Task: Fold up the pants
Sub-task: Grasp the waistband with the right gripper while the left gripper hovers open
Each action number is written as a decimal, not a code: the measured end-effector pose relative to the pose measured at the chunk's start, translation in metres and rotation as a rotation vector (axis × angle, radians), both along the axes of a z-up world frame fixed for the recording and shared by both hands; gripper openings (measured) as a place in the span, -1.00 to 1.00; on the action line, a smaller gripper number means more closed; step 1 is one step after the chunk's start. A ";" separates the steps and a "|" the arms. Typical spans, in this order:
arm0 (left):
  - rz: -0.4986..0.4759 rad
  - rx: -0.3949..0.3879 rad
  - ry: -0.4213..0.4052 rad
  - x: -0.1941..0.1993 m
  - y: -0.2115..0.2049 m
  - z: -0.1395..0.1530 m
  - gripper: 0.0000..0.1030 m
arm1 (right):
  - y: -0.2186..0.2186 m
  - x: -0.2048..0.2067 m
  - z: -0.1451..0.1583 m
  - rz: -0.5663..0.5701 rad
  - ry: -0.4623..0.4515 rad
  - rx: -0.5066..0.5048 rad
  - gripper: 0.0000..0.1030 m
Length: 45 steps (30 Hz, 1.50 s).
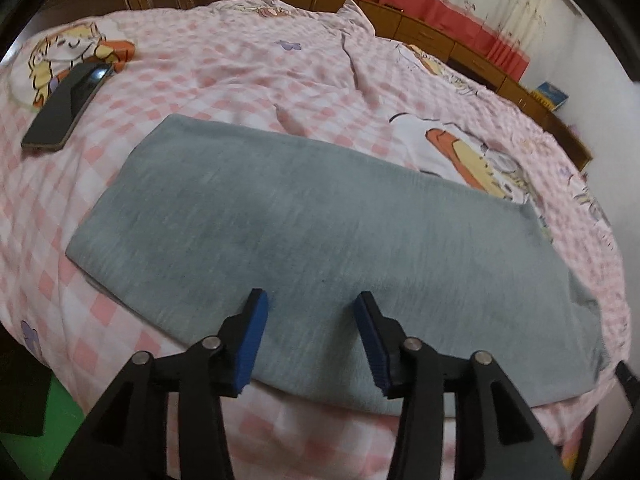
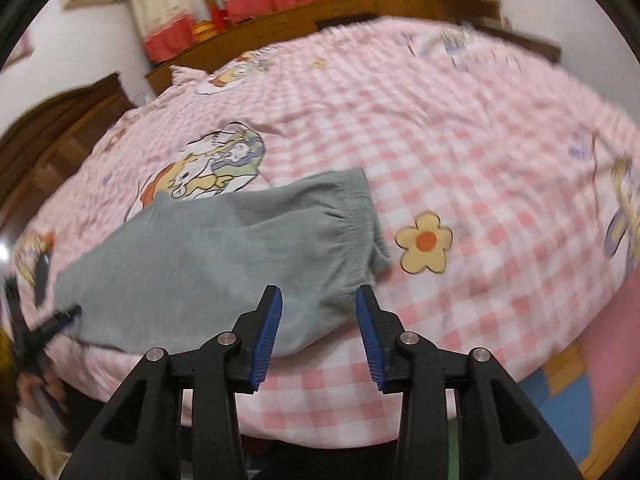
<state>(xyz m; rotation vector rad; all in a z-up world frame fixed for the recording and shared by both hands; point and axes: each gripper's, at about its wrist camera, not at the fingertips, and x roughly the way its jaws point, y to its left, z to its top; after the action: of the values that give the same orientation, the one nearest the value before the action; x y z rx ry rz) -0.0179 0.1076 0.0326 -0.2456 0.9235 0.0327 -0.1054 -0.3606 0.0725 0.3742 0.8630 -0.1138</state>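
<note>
Grey pants (image 1: 304,236) lie flat on the bed, folded lengthwise into a long strip running left to right. My left gripper (image 1: 312,300) is open and empty, its blue pads just above the pants' near edge. In the right wrist view the pants (image 2: 208,264) end in an elastic waistband (image 2: 356,220) at the right. My right gripper (image 2: 319,294) is open and empty, over the near edge by the waistband corner. The left gripper (image 2: 60,318) shows at the far left edge of that view.
The bed has a pink checked cartoon sheet (image 1: 224,64). A black phone (image 1: 66,106) lies on it at the far left. Wooden cabinets (image 1: 460,46) and red-trimmed curtains (image 1: 500,8) stand behind the bed. The bed's front edge drops off just below both grippers.
</note>
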 end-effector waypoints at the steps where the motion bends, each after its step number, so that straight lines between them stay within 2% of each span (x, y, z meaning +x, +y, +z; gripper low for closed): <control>1: -0.004 0.013 0.000 -0.001 -0.003 -0.001 -0.02 | -0.009 0.006 -0.005 -0.010 0.032 0.055 -0.23; 5: -0.017 0.031 0.008 -0.005 -0.009 -0.003 0.05 | -0.029 0.027 -0.026 -0.026 0.116 0.213 -0.23; 9: -0.022 0.049 0.014 -0.006 -0.013 -0.005 0.07 | -0.037 0.042 -0.035 -0.030 0.163 0.298 -0.29; 11: -0.021 0.055 0.016 -0.006 -0.014 -0.005 0.08 | -0.035 0.050 -0.033 -0.012 0.190 0.278 -0.62; 15: -0.021 0.069 0.019 -0.006 -0.017 -0.006 0.10 | -0.029 0.060 -0.017 0.051 0.177 0.202 -0.77; 16: -0.020 0.072 0.019 -0.006 -0.018 -0.007 0.10 | -0.028 0.059 -0.010 0.061 0.152 0.180 -0.78; 20: -0.025 0.082 0.024 -0.005 -0.020 -0.006 0.10 | -0.030 0.046 0.035 0.102 -0.066 0.096 -0.78; 22: -0.027 0.086 0.025 -0.006 -0.021 -0.007 0.10 | -0.034 0.038 0.043 0.113 -0.125 0.062 -0.79; 24: -0.030 0.097 0.025 -0.007 -0.023 -0.008 0.11 | -0.038 0.036 0.029 0.121 -0.108 0.041 -0.79; 28: -0.035 0.118 0.029 -0.008 -0.027 -0.011 0.12 | -0.044 0.037 -0.025 0.127 0.036 -0.019 -0.78; 30: -0.037 0.133 0.030 -0.008 -0.029 -0.012 0.13 | -0.048 0.037 -0.052 0.125 0.106 -0.005 -0.71; 31: -0.038 0.141 0.031 -0.007 -0.030 -0.012 0.13 | -0.051 0.035 -0.054 0.124 0.114 0.010 -0.67; 33: -0.038 0.152 0.035 -0.007 -0.032 -0.012 0.13 | -0.056 0.033 -0.047 0.130 0.099 0.022 -0.52; 34: -0.039 0.156 0.037 -0.006 -0.032 -0.012 0.13 | -0.057 0.034 -0.038 0.136 0.085 0.005 -0.36; 36: -0.039 0.164 0.041 -0.006 -0.034 -0.012 0.13 | -0.059 0.037 -0.018 0.137 0.040 -0.061 -0.20; 38: -0.036 0.169 0.041 -0.005 -0.035 -0.013 0.13 | -0.060 0.048 -0.005 0.138 -0.003 -0.113 0.07; 39: -0.033 0.172 0.040 -0.005 -0.035 -0.013 0.14 | -0.060 0.054 -0.003 0.141 -0.016 -0.122 0.13; 41: -0.030 0.177 0.041 -0.005 -0.036 -0.013 0.14 | -0.060 0.077 -0.005 0.176 -0.024 -0.117 0.16; 43: -0.034 0.186 0.044 -0.004 -0.038 -0.013 0.14 | -0.058 0.105 -0.019 0.213 0.020 -0.096 0.15; 45: -0.040 0.194 0.047 -0.004 -0.038 -0.013 0.14 | -0.056 0.128 -0.038 0.235 0.074 -0.065 0.03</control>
<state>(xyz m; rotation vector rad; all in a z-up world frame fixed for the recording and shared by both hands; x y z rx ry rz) -0.0217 0.0692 0.0197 -0.0467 0.9646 0.0906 0.0225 -0.4165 0.0345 0.2063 0.9680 0.0625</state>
